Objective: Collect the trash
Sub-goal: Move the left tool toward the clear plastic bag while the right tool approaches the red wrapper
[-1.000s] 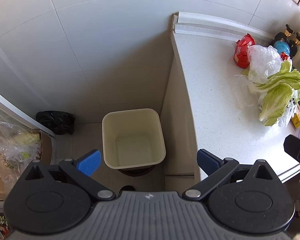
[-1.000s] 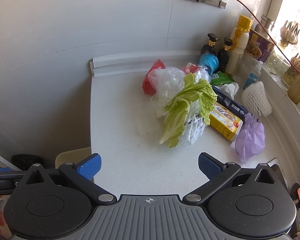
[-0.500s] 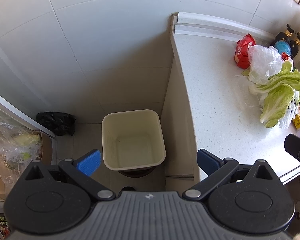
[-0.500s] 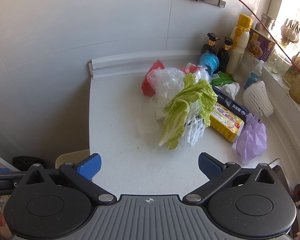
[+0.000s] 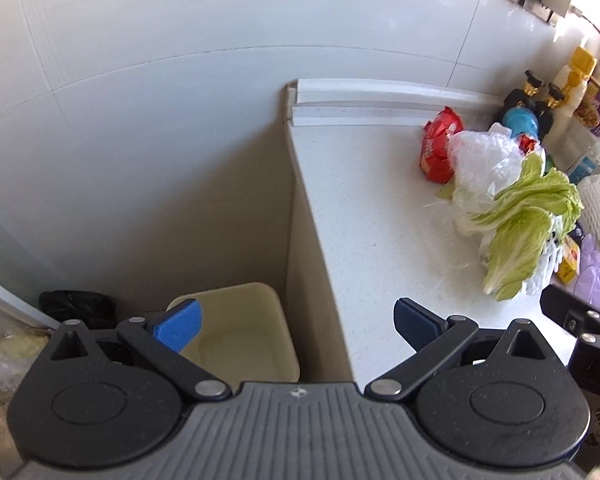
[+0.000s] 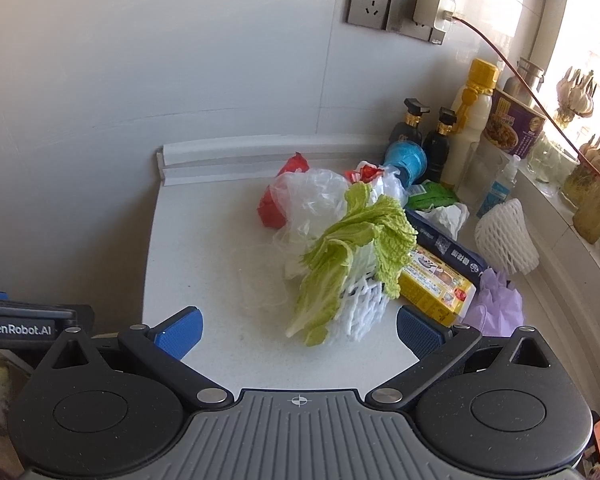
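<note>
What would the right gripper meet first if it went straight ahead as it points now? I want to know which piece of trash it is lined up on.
Most likely the cabbage leaf lying over the white foam net; the right gripper is open and empty, and depth is hard to judge.

Left gripper [image 5: 296, 326] nearer countertop [image 5: 364, 208].
</note>
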Tool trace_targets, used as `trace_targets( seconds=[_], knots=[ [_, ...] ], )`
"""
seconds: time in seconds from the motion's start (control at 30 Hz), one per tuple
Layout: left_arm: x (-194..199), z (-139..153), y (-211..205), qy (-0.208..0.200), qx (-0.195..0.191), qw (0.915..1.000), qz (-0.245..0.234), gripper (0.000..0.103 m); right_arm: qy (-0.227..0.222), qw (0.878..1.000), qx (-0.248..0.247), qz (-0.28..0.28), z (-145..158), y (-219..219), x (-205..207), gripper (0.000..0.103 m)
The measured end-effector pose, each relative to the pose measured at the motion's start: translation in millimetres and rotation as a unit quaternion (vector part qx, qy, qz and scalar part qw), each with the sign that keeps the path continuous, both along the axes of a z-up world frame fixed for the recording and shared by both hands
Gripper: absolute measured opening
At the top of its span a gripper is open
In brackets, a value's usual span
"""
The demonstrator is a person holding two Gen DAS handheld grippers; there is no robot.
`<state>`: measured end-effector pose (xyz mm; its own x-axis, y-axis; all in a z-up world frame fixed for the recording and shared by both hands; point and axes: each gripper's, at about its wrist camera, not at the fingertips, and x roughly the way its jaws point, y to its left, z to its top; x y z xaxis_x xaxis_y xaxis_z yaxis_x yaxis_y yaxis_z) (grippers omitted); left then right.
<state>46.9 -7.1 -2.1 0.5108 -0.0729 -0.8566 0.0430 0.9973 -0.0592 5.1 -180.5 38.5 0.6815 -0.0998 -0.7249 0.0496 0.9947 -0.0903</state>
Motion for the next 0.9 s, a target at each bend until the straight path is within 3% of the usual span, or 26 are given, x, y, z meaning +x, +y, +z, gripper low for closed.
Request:
trace_targets(
  seconds=[0.13,0.27,0.43,0.53,0.6,0.77,0.9],
  knots=[
    [11,-2,-11,-0.012,0.019,0.9995,-0.024,0.102,0.005,1.000,0.017,-0.017,-5,-17,8,0.103],
    [19,-3,-24,-0.023,0.010,0.9983,-0.052,0.102,0.000,0.999,0.026,-0.032,-10,-32,13,0.103],
    [34,-7,-39,-0.037,-0.011,0.9955,-0.086,0.102,-0.043,0.998,0.010,-0.041,-16,-51,11,0.103],
    [43,-8,-47,-0.043,-0.032,0.9930,-0.105,0.102,-0.085,0.996,-0.007,-0.023,-20,-60,5,0.103],
    [49,-10,-52,-0.050,-0.050,0.9904,-0.119,0.100,-0.076,0.997,-0.018,-0.019,-21,-66,9,0.103],
    [67,-16,-68,-0.057,-0.100,0.9801,-0.162,0.089,-0.061,0.997,0.042,-0.025,-22,-95,17,0.103],
    [85,-24,-78,-0.044,-0.149,0.9701,-0.187,0.079,-0.060,0.995,0.053,-0.052,-26,-117,23,0.103]
  ],
)
